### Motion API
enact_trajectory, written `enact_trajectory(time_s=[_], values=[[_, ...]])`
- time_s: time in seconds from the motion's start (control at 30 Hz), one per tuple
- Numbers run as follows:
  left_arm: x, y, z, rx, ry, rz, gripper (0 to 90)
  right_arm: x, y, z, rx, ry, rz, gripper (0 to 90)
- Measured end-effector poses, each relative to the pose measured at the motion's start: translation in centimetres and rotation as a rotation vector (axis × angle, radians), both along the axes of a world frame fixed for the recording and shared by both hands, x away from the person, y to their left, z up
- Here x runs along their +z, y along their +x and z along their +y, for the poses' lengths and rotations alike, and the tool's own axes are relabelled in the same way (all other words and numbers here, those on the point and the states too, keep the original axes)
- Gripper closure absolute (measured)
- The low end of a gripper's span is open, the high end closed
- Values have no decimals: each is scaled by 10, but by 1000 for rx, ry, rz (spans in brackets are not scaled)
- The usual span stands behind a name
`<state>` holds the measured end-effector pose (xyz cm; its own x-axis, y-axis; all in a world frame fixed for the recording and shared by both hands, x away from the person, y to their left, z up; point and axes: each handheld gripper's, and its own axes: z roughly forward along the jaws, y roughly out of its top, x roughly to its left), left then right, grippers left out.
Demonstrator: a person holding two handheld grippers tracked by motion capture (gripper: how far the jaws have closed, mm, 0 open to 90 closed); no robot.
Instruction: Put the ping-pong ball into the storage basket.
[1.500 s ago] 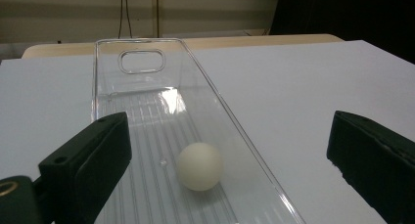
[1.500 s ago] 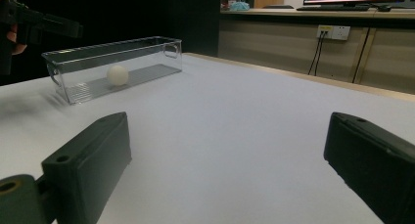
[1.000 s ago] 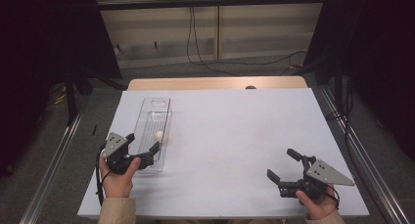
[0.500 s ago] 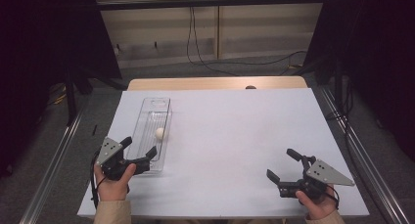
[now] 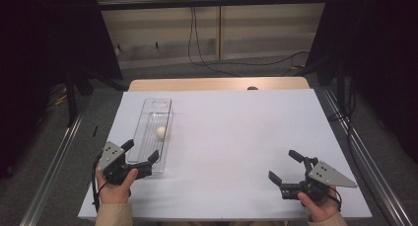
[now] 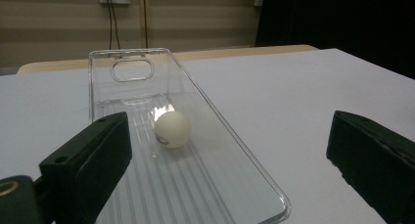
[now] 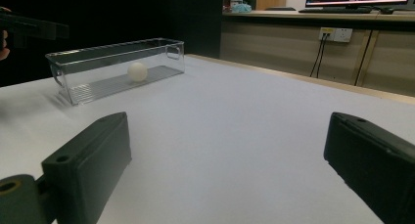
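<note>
A long clear plastic bin (image 5: 148,117) lies on the white table at the left, with a white ball (image 5: 161,132) inside it near the middle. In the left gripper view the ball (image 6: 172,129) rests on the bin's ribbed floor (image 6: 181,185), ahead of the jaws. My left gripper (image 5: 141,152) stands open just above the bin's near end, empty. My right gripper (image 5: 286,166) is open near the table's front right edge, nothing between its jaws. From the right gripper view the bin (image 7: 88,62) and ball (image 7: 137,71) sit far off to the left.
The white table (image 5: 236,127) stretches wide between the two grippers. A wooden strip (image 5: 217,83) runs along its far edge. Metal rails (image 5: 365,157) flank both sides of the table, and cables (image 5: 197,38) hang on the back wall.
My left gripper has drawn back toward the near edge of the table, away from the ball, and now hovers over the bin's near end. The right gripper has stayed put.
</note>
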<state>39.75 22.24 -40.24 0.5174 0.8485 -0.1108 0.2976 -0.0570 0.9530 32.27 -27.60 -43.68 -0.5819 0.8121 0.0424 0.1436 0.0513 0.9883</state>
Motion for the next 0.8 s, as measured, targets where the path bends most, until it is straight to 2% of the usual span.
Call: enact_trajectory(time_s=[0.13,0.8], values=[[-1,-2,-1,-10,-11,-8,32,0,0,0,-2,4,1,30],[-6,-11,1,-24,0,-15,30,0,0,-1,4,-1,-2,30]])
